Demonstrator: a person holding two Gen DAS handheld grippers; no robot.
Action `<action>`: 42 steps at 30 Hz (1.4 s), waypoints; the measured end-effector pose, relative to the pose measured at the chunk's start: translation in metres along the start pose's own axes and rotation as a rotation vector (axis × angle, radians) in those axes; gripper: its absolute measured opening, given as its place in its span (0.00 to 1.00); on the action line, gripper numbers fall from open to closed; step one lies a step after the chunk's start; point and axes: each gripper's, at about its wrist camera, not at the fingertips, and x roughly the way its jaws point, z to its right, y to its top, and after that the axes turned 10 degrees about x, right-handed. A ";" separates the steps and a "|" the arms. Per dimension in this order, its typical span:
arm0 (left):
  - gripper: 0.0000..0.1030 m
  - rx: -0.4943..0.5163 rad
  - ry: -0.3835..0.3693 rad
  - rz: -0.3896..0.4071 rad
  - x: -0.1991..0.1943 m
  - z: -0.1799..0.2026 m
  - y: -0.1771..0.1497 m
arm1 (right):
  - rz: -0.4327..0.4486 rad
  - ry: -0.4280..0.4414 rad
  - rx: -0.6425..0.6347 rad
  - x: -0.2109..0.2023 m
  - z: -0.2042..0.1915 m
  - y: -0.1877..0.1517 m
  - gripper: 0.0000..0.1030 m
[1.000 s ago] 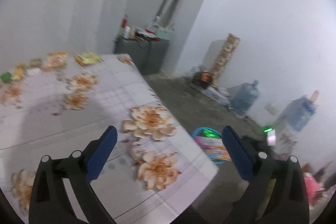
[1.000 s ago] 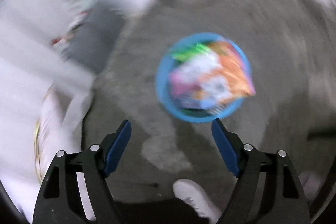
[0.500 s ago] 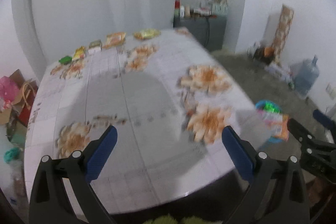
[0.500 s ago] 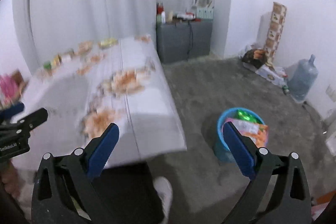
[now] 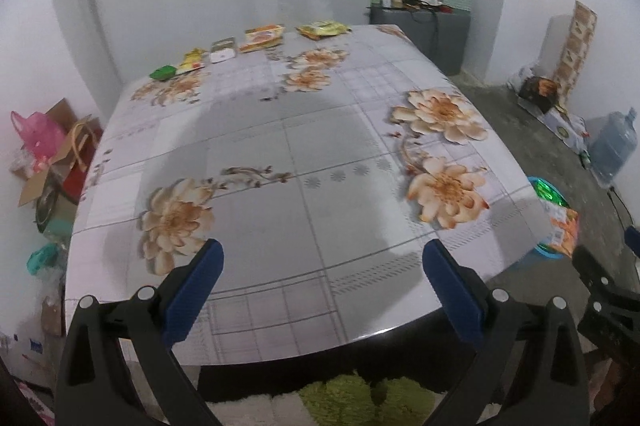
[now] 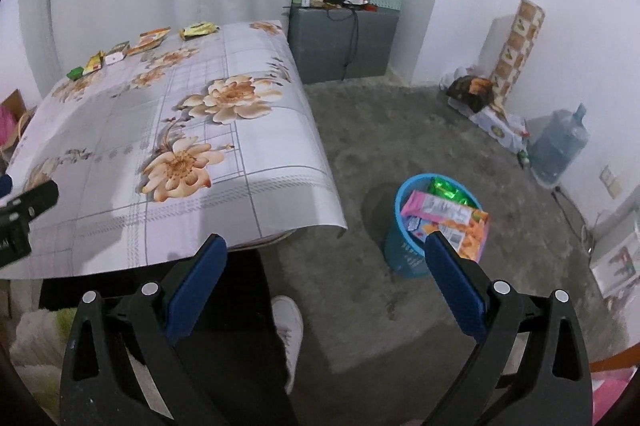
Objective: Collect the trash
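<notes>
Several snack wrappers lie in a row along the far edge of the flowered table (image 5: 304,154): a green one (image 5: 163,71), a yellow one (image 5: 192,60), a white box (image 5: 222,52), an orange packet (image 5: 262,36) and a yellow-green packet (image 5: 323,28). They also show in the right wrist view (image 6: 150,40). A blue bin (image 6: 412,250) full of wrappers stands on the floor right of the table. My left gripper (image 5: 322,266) is open and empty over the table's near edge. My right gripper (image 6: 324,262) is open and empty above the floor, left of the bin.
A grey cabinet (image 6: 340,42) with bottles stands behind the table. Water jugs (image 6: 560,146) and boxes (image 6: 492,118) line the right wall. Bags and cartons (image 5: 52,154) crowd the floor left of the table. A white shoe (image 6: 290,322) is below my right gripper.
Both grippers swung away from the bin and back toward the table. The left view now faces the table squarely; the right view has pulled back and steadied.
</notes>
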 end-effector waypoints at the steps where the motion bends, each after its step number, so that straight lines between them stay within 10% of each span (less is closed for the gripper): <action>1: 0.95 -0.006 0.006 0.001 -0.001 -0.002 0.000 | 0.000 -0.001 0.000 0.000 0.000 0.000 0.92; 42: 0.95 0.015 0.078 -0.003 0.001 0.000 -0.006 | 0.054 0.031 -0.010 -0.006 -0.006 0.011 0.92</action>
